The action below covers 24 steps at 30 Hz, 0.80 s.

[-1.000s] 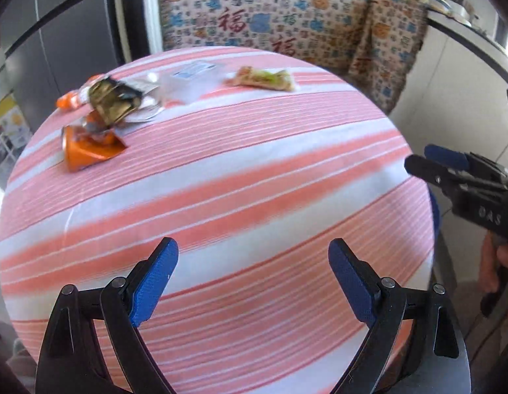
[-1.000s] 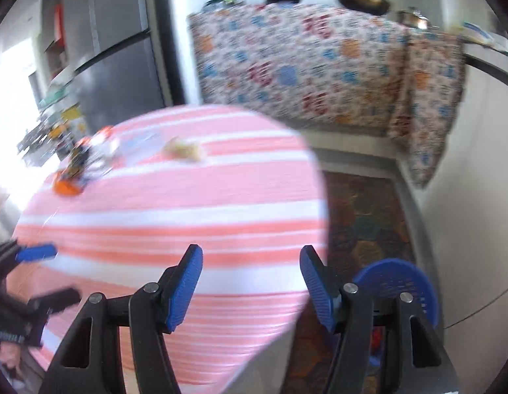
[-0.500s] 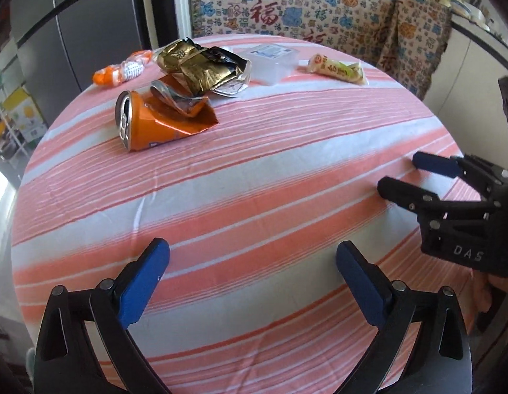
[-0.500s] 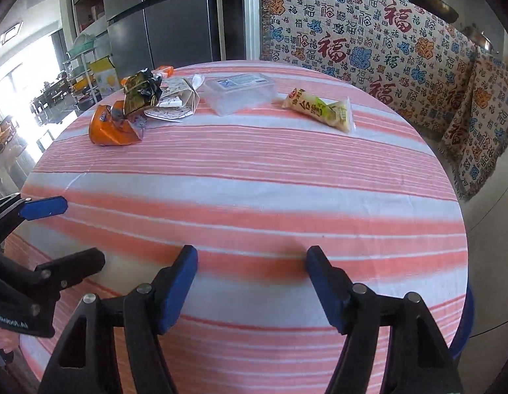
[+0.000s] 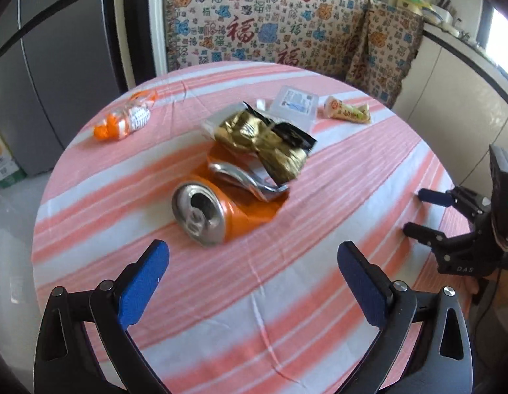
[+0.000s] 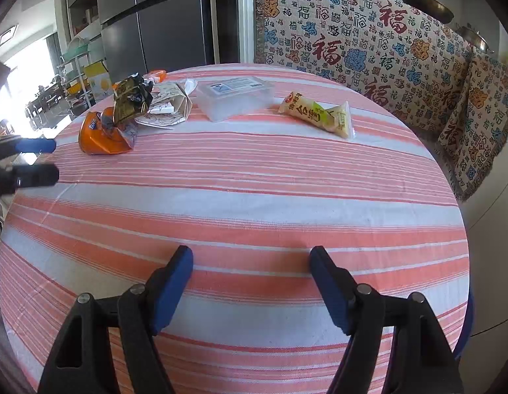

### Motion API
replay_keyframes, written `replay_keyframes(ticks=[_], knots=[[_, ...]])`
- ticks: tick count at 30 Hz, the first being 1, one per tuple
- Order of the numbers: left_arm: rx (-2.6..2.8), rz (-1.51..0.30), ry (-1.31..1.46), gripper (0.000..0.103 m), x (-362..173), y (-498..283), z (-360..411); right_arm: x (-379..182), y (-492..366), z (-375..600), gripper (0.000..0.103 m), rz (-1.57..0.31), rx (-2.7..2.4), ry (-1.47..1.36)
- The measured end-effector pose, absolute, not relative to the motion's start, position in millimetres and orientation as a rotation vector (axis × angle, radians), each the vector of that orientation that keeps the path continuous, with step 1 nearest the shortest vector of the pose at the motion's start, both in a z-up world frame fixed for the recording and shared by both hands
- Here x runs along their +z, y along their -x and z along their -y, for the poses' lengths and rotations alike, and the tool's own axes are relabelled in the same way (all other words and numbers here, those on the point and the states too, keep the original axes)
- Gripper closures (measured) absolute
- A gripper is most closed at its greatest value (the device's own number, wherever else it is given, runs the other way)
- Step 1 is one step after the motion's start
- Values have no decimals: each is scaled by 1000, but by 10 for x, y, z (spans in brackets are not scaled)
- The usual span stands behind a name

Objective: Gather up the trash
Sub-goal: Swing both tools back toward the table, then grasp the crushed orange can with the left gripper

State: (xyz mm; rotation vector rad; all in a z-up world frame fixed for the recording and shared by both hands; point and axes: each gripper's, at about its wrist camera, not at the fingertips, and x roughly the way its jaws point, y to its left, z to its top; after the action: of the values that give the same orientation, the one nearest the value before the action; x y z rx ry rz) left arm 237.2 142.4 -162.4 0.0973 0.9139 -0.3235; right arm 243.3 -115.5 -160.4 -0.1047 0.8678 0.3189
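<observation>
I am lining my wide-open left claw [image 5: 252,282] on the crushed can [image 5: 221,210], risking snagging the wrapper [image 5: 270,144] draped over it.

Left gripper [image 5: 252,264]: black plastic frame w/ triangular cut-outs, silver screws at the pivots, two fingers [image 5: 140,290] faced w/ blue pads. Right gripper [image 6: 250,277]: same build, black linkage arms, round silver screws, blue pads on the fingers [image 6: 331,290]. Seen from the left wrist cam, the right unit's black body has white "DAS" lettering, a small green LED on the upright black block above it, a thin dark cable below, and a bit of bare skin at the frame edge.
</observation>
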Motion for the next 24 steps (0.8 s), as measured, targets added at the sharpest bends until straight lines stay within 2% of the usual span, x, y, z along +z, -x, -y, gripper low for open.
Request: replay_keyframes(ticks=[8,13,19,24], knots=[[-354,-867,-160,1,-1822,-2707,-1461,-1599,-2432,1158,28,-868,319,105],[-430,-875,-223,2,-1878,-2624,-1273,-1597,-2431,1163,28,-868,319,105],[-625,-934,-149,3,-1721,-2274,-1197,-1593,-2432,1168,28,-868,319,105],[-449,-909,-163,2,-1710,-2364,-1157,-1590,-2435,1172,28,-868,319,105]])
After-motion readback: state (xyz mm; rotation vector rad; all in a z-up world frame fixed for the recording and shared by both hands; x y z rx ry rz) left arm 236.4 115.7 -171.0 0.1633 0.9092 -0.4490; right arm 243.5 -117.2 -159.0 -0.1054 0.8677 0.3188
